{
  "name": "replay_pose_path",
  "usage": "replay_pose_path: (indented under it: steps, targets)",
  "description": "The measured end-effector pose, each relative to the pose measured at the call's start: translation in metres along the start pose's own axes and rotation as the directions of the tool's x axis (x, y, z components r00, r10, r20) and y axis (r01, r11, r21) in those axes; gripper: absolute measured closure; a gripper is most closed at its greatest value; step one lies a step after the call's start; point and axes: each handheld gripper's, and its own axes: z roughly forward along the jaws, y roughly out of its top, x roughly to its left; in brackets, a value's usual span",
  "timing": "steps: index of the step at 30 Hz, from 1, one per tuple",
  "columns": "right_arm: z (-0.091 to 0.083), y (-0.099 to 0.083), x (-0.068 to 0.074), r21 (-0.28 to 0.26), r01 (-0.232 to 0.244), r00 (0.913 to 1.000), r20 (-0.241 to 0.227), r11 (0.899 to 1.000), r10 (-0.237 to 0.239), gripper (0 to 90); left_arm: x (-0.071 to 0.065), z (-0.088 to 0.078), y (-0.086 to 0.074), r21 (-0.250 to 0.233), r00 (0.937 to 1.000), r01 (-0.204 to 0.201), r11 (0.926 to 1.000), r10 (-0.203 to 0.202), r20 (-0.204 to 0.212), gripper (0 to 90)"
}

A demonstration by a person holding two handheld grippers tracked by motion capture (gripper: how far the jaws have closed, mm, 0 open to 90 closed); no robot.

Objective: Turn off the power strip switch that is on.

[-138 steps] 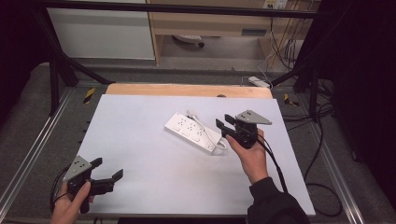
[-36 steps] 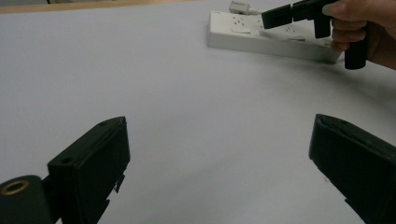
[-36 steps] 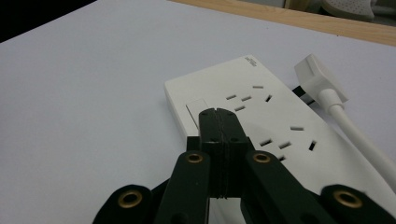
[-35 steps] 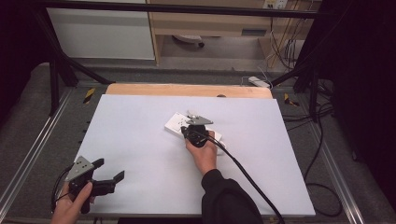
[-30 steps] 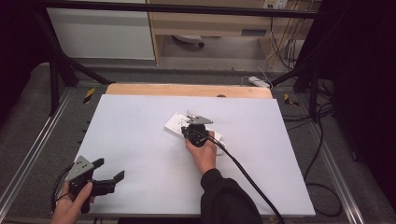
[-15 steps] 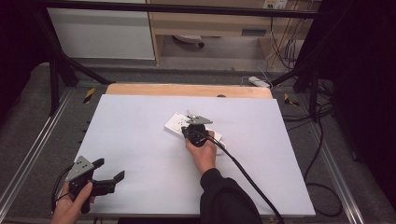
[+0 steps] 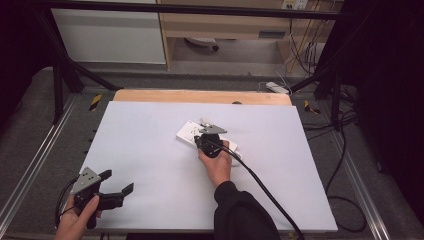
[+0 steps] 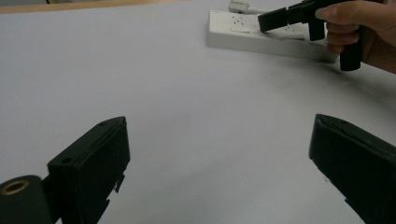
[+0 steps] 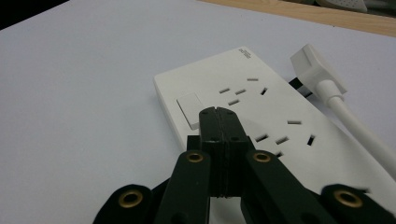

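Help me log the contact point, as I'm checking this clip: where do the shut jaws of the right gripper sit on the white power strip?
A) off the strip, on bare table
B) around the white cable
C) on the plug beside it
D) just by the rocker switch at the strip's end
D: in the right gripper view the right gripper has its jaws pressed together, tips right beside the switch of the power strip.

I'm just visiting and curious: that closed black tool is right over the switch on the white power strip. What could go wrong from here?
1. The right tool, shut, hovers beside the switch; its tip could slip off and miss.
2. The power strip lies loose on the table, and the left tool is far off, so a push might slide it.
3. The plug and its cord lie alongside and could get nudged.
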Motion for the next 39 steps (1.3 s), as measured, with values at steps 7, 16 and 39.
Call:
replay_pose_path:
  steps: [7, 16, 39]
  targets:
    - [0.0001, -0.001, 0.0003, -0.006, 0.002, 1.0, 0.001, 1.0, -0.002, 90.0, -0.0002, 0.0003, 0.0, 0.003, 1.0, -0.001, 1.0, 0.001, 0.001, 5.2]
    - [0.0006, -0.0023, 0.0012, -0.013, 0.011, 0.9999, 0.005, 1.0, -0.011, 90.0, -0.0002, 0.0002, -0.0001, 0.004, 1.0, -0.001, 1.0, 0.001, 0.0, 5.2]
    - [0.0039, -0.0048, 0.005, -0.022, 0.004, 1.0, -0.007, 1.0, -0.004, 90.0, 0.0, 0.0001, -0.0002, 0.003, 1.0, 0.0, 1.0, 0.0, 0.001, 5.2]
